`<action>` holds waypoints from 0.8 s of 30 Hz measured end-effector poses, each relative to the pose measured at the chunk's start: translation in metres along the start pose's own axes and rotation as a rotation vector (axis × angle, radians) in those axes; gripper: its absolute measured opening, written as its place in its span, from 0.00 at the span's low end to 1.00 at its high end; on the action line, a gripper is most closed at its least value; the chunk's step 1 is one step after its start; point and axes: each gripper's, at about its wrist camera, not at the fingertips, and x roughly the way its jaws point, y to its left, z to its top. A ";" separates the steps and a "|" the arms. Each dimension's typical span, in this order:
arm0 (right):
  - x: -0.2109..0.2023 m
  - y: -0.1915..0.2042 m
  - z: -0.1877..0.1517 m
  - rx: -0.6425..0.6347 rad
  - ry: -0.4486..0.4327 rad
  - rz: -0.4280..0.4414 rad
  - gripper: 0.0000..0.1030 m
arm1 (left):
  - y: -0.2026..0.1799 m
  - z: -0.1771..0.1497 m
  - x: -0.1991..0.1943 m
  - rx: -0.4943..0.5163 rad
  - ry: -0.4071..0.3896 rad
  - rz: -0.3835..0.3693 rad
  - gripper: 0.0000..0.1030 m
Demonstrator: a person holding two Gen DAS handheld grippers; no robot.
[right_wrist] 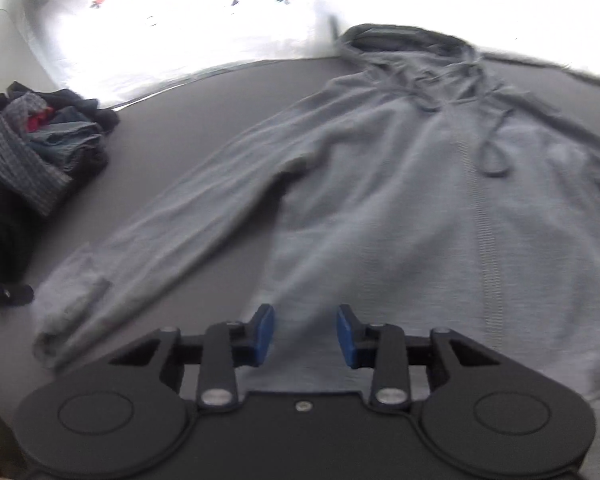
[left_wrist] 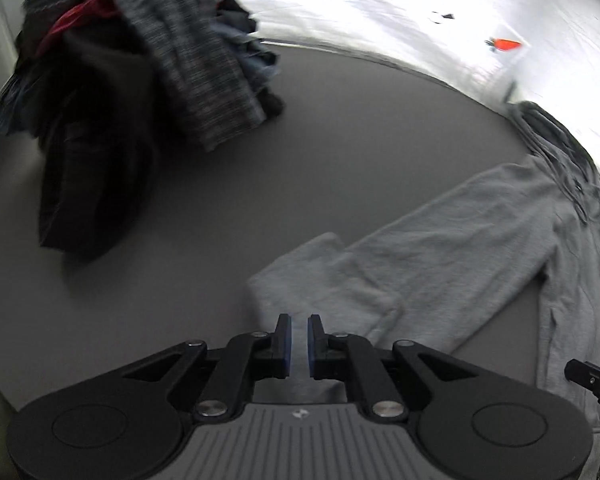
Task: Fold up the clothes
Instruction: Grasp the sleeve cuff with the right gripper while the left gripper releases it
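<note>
So over on the far left there's a pile of unfolded clothes (left_wrist: 140, 92) sitting in a heap on the grey desk (left_wrist: 340, 128) — dark stuff, something red, and a striped grey piece draping over the top. It's lying well apart from everything else.

Moving right, the left gripper (left_wrist: 299, 336) is hovering over the cuff end of the left sleeve (left_wrist: 412, 264), pointing down at it. Its jaws are standing nearly together with only a thin slit between the blue pads, and nothing is sitting in that slit as far as I can see.

Further right, the grey hoodie (right_wrist: 400, 200) is lying flat, face up, hood at the far edge near a white sheet with little carrot prints (right_wrist: 204, 20), drawstrings trailing down the chest, and the left sleeve stretching out toward the near left.

The right gripper (right_wrist: 305, 334) is hanging over the hoodie's near hem, jaws partly apart. The fabric is showing through the gap, but the pads aren't pinching anything. Everything's pretty blurry, though.
</note>
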 end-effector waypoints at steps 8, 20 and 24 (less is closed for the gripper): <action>0.031 0.099 0.035 -0.141 0.064 0.173 0.31 | 0.033 0.002 0.038 -0.061 0.123 -0.086 0.09; 0.099 0.137 0.033 0.026 0.323 0.398 0.45 | 0.035 0.015 0.050 -0.057 0.135 -0.134 0.11; 0.101 0.150 0.036 -0.059 0.290 0.351 0.16 | 0.035 0.015 0.049 -0.063 0.136 -0.123 0.11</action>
